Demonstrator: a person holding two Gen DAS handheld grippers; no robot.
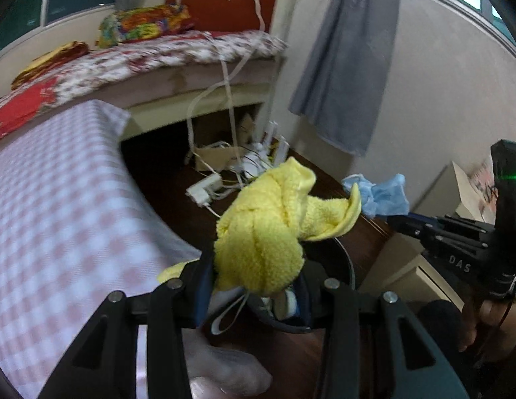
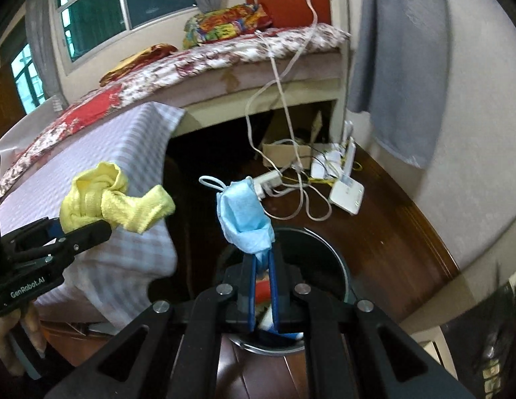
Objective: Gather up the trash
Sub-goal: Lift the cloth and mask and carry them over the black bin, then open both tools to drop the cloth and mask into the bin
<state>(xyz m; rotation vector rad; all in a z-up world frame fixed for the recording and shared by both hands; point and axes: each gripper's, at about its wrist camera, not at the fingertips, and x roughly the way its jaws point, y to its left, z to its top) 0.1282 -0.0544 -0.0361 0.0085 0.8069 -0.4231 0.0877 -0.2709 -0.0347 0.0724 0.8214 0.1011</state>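
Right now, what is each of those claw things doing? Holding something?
Left gripper: closed on a crumpled yellow cloth.
Right gripper: closed on a blue face mask, above a round black bin.

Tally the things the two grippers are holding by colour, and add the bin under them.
Yellow cloth, in the left gripper: 1
Blue face mask, in the right gripper: 1
Dark round bin: 1
Total: 3

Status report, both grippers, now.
Left gripper shut on yellow cloth. Right gripper shut on blue face mask. Both above the dark bin. Nothing in the way.
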